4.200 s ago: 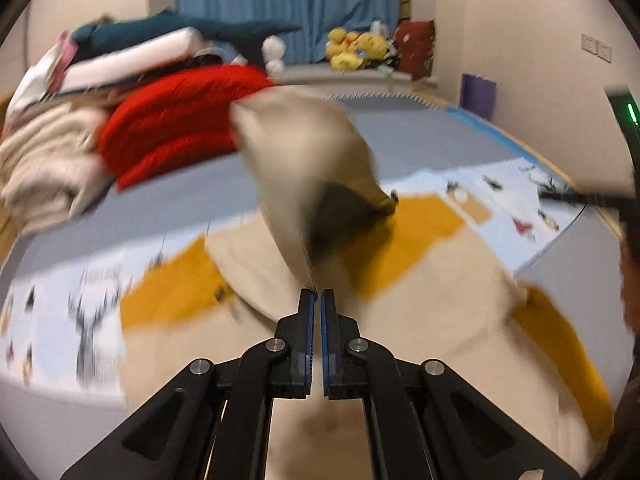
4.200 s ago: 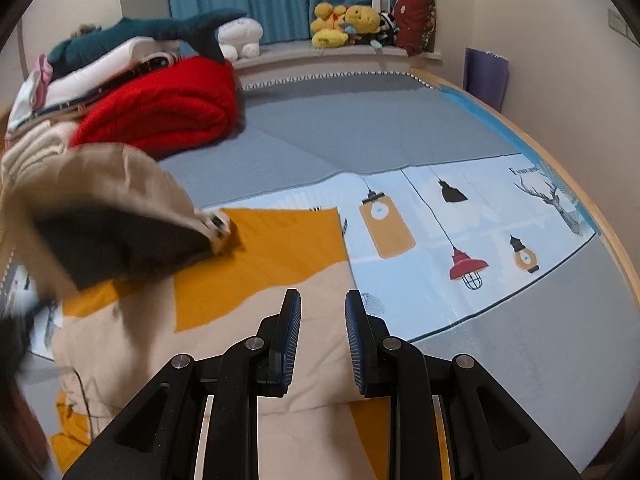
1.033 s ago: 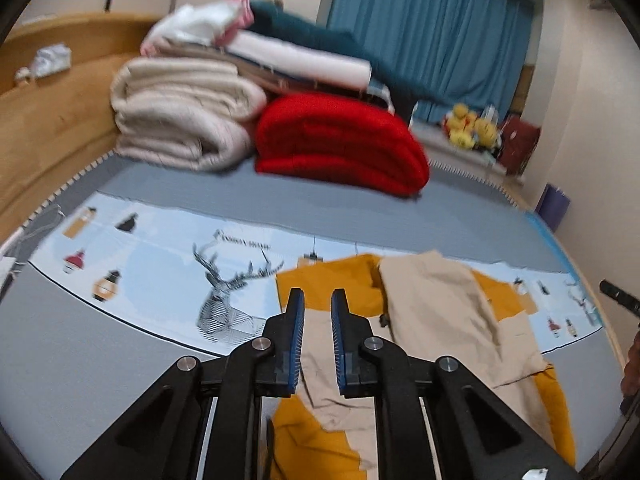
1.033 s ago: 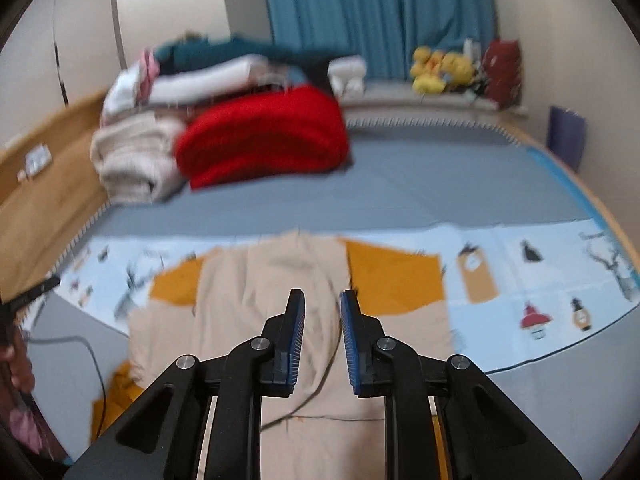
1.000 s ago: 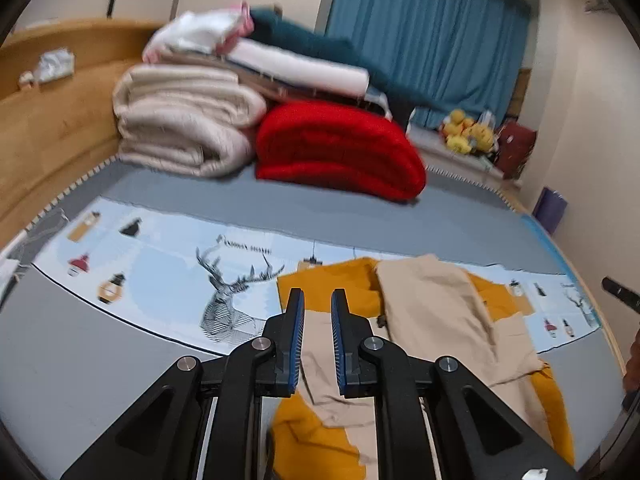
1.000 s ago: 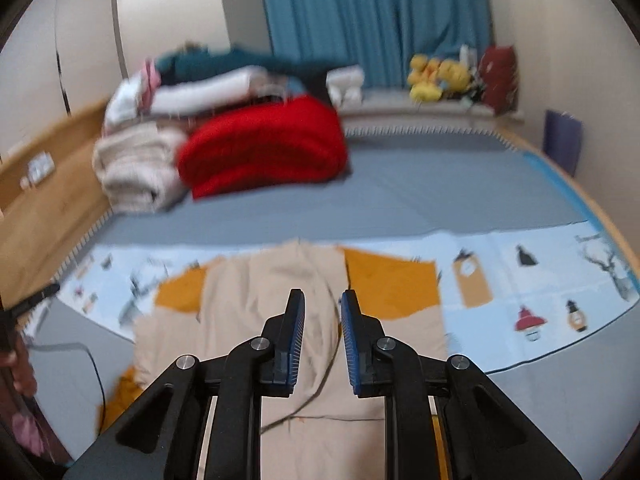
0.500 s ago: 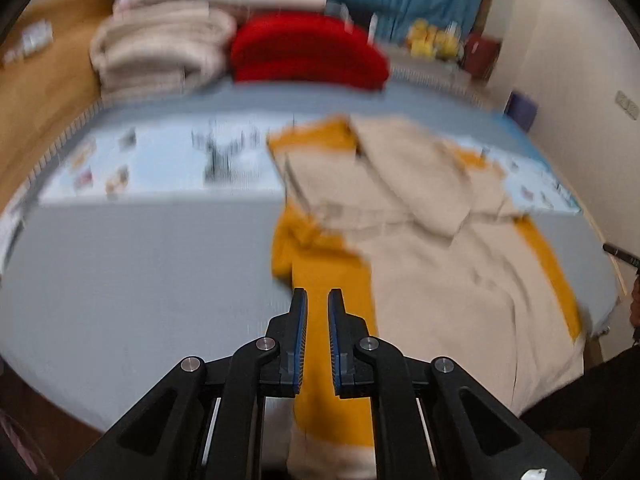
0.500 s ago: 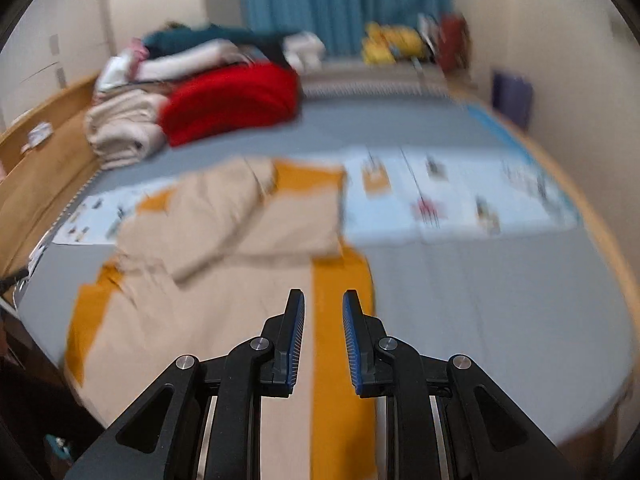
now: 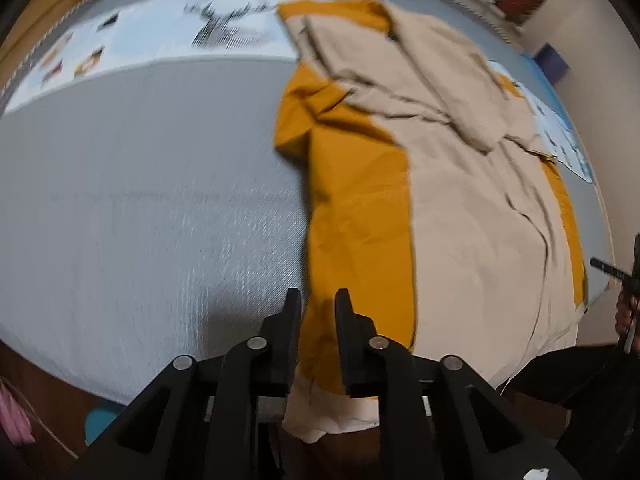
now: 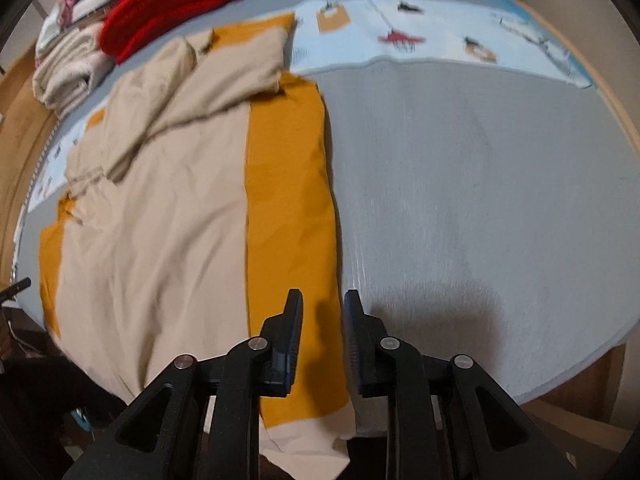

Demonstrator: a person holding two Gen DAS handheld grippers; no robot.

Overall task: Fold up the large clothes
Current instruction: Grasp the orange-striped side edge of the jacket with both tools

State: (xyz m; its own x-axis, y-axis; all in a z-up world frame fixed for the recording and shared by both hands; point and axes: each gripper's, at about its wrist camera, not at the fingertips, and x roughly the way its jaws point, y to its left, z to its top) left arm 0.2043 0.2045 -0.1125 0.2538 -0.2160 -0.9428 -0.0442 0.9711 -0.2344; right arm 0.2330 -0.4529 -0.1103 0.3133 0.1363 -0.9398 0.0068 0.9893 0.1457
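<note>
Now both grippers point steeply down at the near end of the garment (image 9: 472, 216), where a second ago they looked level across the bed (image 9: 140, 200) toward the stacked bedding. The left gripper (image 9: 318, 304) hangs over the garment's left mustard band, near the hem that droops off the bed's near edge; the right gripper (image 10: 323, 304) hangs over the right mustard band at the matching corner. Both sets of jaws have just been opening and stand apart by a modest gap, with cloth seen through the gap but no pad pressing on it, so nothing is held yet. With the sleeves and upper part already laid inward over the beige middle at the far end, this reads as the approach to pinch the two hem corners and carry them toward the collar. Motion blur smears the fabric edges and the patterned sheet, so the exact hem line is hard to trace. Each gripper's own body hides the hem tip directly beneath it, and whether the fingertips touch the cloth cannot be told. The red blanket (image 10: 172, 4) and folded pile are cut off at the top.
</note>
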